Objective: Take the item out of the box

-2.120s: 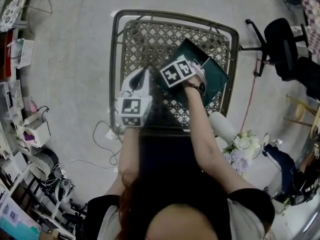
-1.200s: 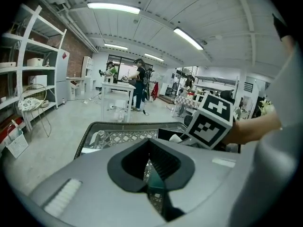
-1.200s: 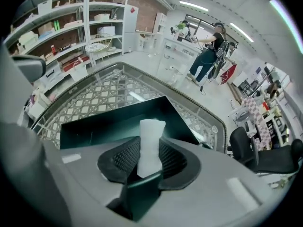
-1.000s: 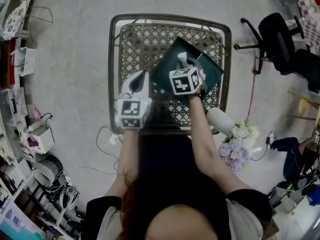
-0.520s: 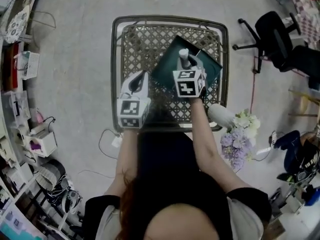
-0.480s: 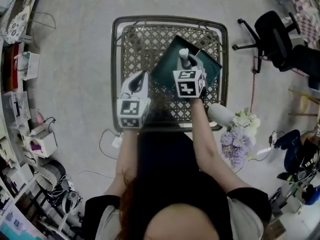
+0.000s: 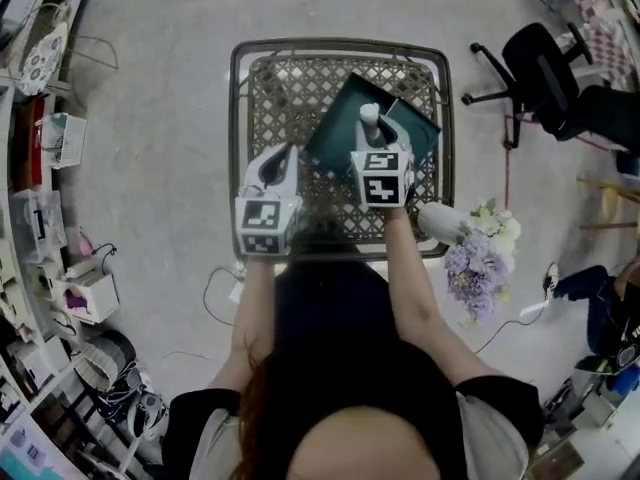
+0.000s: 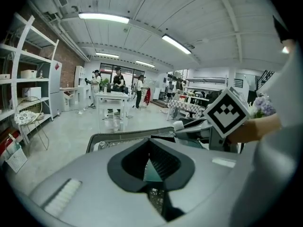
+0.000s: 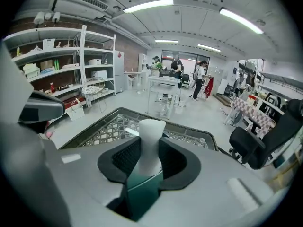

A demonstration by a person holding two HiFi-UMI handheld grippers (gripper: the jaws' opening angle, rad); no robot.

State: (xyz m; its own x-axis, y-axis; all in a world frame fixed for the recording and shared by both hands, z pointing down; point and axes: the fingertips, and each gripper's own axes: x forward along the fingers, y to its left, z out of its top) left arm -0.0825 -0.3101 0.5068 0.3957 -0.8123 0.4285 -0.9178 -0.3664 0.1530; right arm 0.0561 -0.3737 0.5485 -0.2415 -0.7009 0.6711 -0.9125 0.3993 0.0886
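Over lattice table [image 7: 280,98], right claw [image 9: 149,159] and white item [image 9: 150,134] higher.

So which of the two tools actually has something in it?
The right tool: its jaws are clamped on a white item over the green box. The left tool is shut, with nothing between its jaws.

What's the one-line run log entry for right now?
right gripper: fingers shut on white item | white item: over green box | left gripper: empty
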